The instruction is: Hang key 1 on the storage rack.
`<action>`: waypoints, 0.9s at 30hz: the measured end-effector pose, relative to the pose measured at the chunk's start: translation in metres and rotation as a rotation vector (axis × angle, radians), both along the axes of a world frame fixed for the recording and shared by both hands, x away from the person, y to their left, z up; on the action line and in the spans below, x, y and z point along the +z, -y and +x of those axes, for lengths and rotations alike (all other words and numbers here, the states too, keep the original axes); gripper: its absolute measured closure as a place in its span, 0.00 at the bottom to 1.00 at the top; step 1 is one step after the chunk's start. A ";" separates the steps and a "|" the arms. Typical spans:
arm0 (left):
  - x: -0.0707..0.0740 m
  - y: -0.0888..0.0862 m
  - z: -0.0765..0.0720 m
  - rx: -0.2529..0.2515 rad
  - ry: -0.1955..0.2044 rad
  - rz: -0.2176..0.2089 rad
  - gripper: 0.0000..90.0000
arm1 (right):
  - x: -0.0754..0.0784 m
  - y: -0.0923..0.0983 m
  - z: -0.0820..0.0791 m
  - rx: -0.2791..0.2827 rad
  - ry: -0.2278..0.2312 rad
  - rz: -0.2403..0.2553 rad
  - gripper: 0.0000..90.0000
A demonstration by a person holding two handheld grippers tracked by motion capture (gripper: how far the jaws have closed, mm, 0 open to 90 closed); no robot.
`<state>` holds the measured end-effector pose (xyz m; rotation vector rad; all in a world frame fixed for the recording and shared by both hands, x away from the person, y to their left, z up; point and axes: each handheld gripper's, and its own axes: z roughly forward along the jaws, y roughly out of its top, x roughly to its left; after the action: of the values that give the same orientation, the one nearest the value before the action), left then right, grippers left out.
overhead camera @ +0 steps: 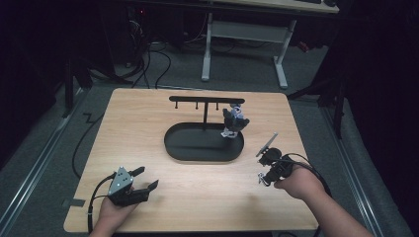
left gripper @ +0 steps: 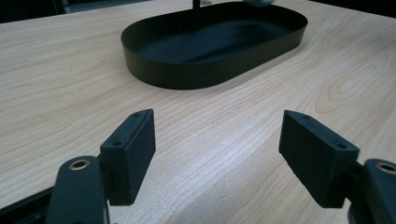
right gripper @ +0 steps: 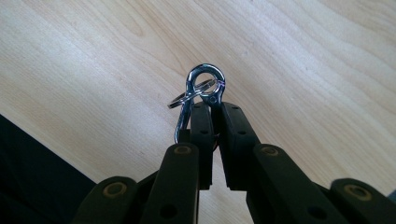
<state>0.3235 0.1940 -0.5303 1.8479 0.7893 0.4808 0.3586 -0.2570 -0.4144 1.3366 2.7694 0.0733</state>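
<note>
The left gripper [overhead camera: 143,183] sits low over the near left part of the wooden table [overhead camera: 148,118], its jaws spread wide with bare wood between them. Straight ahead of those jaws, with a broad clear stretch of tabletop in between, lies the black oval tray [left gripper: 205,74]; its rim faces them.

The right gripper [right gripper: 212,112] is held near the table's right edge, jaws pressed together on a metal key clasp [right gripper: 198,93]. The clasp's loop and a thin split ring stick out just past the jaw tips, with open wood beyond them.

On the tray stands a black T-shaped rack [overhead camera: 205,101], and a small grey-and-white figure [overhead camera: 234,121] hangs at its right end.
</note>
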 end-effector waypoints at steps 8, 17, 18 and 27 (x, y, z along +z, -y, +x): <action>0.000 0.001 0.000 0.000 0.003 -0.001 0.31 | 0.011 -0.040 0.019 0.094 0.005 -0.044 0.95; 0.000 0.000 0.000 -0.001 0.003 -0.014 0.31 | 0.007 -0.064 0.031 0.098 -0.016 -0.058 0.95; 0.000 0.000 0.000 -0.002 0.003 -0.013 0.31 | 0.009 -0.062 0.033 0.094 -0.017 -0.047 0.95; 0.000 0.000 0.000 -0.001 0.003 -0.013 0.31 | 0.031 -0.069 0.048 0.101 0.011 -0.039 0.95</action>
<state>0.3235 0.1942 -0.5304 1.8353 0.7881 0.4765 0.4067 -0.1880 -0.3832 1.1830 2.8124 0.0315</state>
